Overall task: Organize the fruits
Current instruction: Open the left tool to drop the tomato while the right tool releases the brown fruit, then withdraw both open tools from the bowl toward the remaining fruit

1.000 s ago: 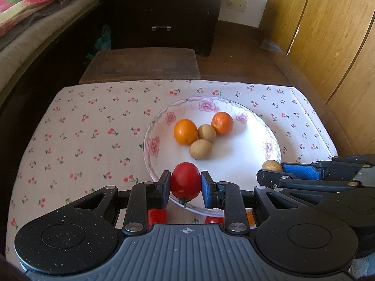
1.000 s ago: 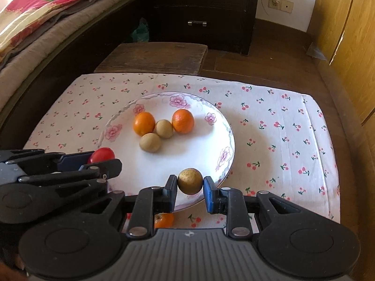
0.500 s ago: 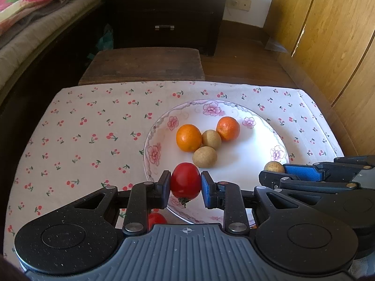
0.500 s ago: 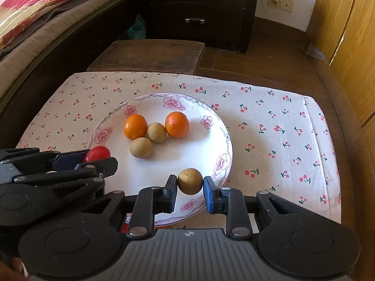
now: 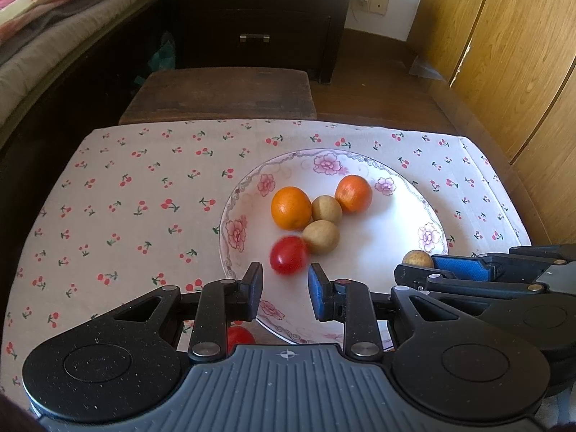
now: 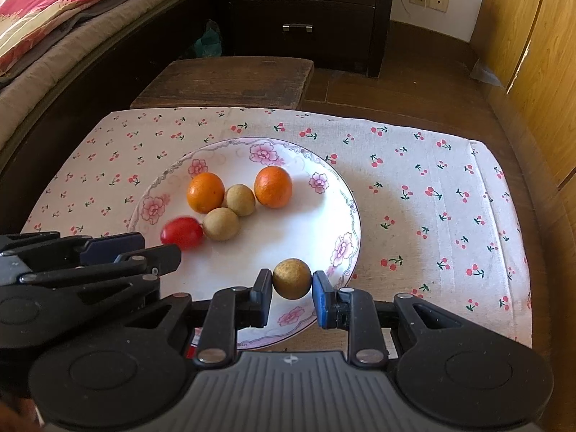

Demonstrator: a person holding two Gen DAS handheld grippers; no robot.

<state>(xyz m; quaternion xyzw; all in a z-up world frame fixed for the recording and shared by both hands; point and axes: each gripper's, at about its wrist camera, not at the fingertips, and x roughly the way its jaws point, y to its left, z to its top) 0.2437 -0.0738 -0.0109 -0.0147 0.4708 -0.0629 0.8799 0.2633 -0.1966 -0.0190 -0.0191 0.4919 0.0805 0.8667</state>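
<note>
Tomato dropped, brown fruit next!
Left claw [image 5: 284,284] gapes empty behind the tomato [image 5: 289,255] on the plate [image 5: 396,187]; right claw [image 6: 291,289] pinches a brown fruit [image 6: 291,278] over the rim.

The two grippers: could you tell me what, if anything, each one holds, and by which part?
The right gripper pinches a small brown fruit across its middle. The left gripper is open and holds nothing; the red tomato lies on the plate.

A cherry-print cloth [image 5: 136,194] is covering the table, reaching its far edge. A floral plate [image 5: 428,216] is sitting directly on the cloth, right of centre. A red fruit [image 5: 240,336] is lying on the cloth just beside the plate's near rim, partly hidden.
</note>
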